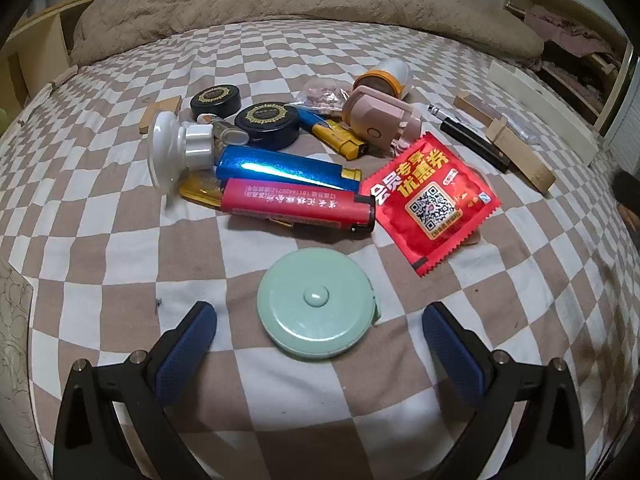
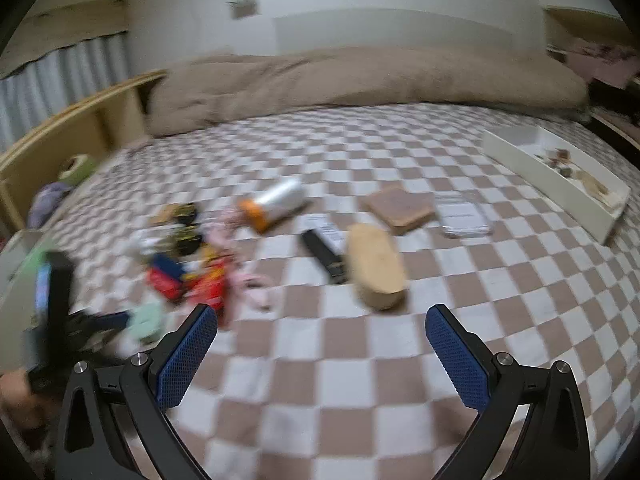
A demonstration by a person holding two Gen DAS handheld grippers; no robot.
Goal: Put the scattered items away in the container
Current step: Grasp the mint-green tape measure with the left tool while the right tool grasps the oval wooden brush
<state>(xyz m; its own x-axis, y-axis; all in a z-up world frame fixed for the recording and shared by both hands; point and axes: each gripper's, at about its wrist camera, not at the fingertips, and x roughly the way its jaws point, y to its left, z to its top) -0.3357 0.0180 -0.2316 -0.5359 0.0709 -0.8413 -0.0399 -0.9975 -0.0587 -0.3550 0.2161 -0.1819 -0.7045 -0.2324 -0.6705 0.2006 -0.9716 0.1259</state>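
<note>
Sitting low in the middle of the left wrist frame, the mint green tape measure [image 1: 317,305] lies on the checkered bed [image 1: 120,240], right between the wide-apart left tongs [image 1: 319,330]. Red lighter [image 1: 298,207] just above. Right tongs [image 2: 321,332] gape too, holding nothing; white container [image 2: 556,180] upper right.

Checkered bed [image 1: 120,248]: mint tape measure [image 1: 318,304], lighters, red sachet [image 1: 432,196], white tray [image 2: 556,180].
</note>
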